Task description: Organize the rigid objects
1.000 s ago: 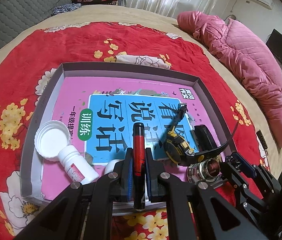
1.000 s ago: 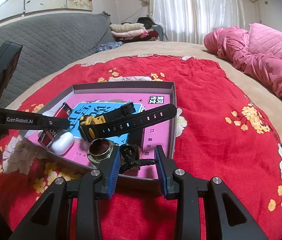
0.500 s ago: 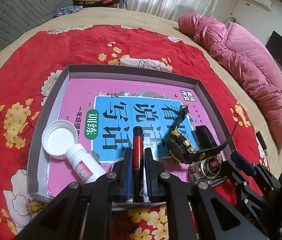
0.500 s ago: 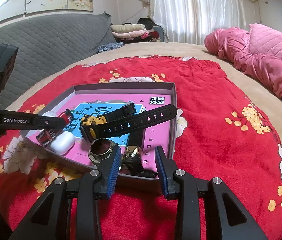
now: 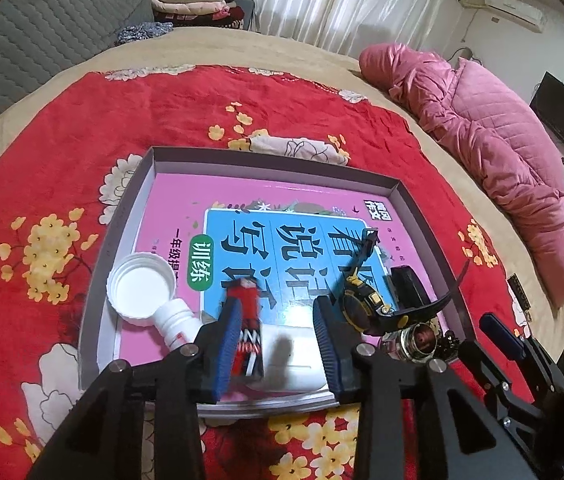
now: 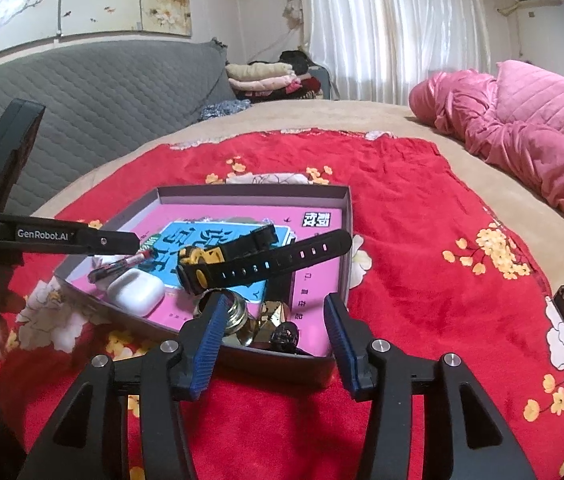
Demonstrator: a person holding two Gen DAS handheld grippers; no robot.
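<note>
The red pen (image 5: 244, 322) lies blurred in the tray (image 5: 122, 240), at its near edge, between the spread pads of your left tool (image 5: 278, 344); the left pad (image 5: 228, 344) is just beside it, though contact cannot be made out. From the right wrist view, the pen (image 6: 122, 268) slants above the white case (image 6: 136, 291), below the tip of your left tool's finger.

The tray sits on the red flowered blanket (image 5: 62, 160) on the bed. A pink and blue book (image 5: 282, 236) covers the tray floor. A white bottle (image 5: 174, 322) lies on its side in the tray's near-left corner, with its open cap (image 5: 142, 290) touching its far end. The black and yellow watch (image 6: 242, 264) rests right of the pen, its strap reaching towards the tray's right wall. A metal ring (image 6: 230, 312) and a small dark trinket (image 6: 282, 332) sit in the tray's near-right corner.

Your right tool (image 6: 274, 340) hovers over that corner with its pads wide apart, holding nothing.
</note>
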